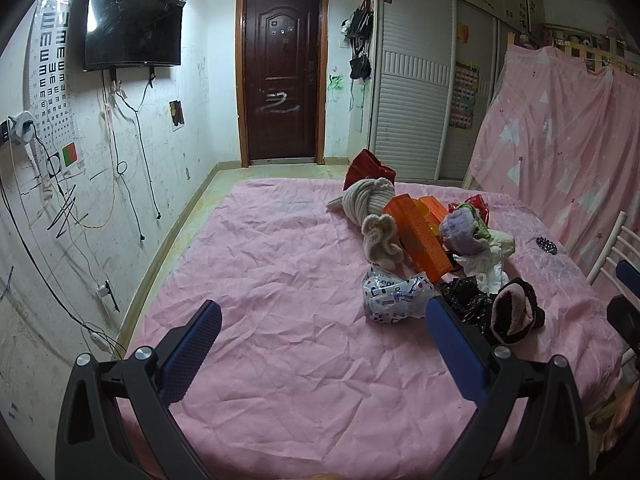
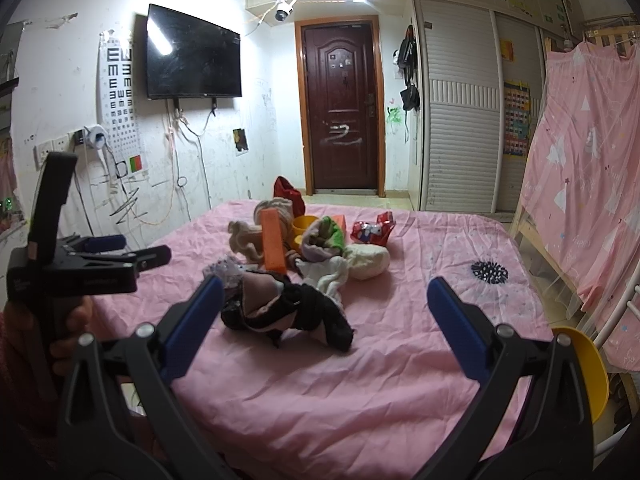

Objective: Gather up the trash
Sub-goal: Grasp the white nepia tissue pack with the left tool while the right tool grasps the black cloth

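Looks like nothing's been collected yet: both the left gripper point(image 1: 323, 318) and right gripper point(image 2: 325, 294) hover over the pink bed point(image 1: 280, 260) with jaws spread wide and empty. The trash, like the crumpled white wrapper point(image 1: 394, 300), black plastic bag point(image 1: 466, 300) and red wrapper point(image 2: 372, 229), sits mixed in with socks and toys, so basically everything's left to do.

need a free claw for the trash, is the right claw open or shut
Open: the right claw has its blue fingers spread wide, nothing between them.
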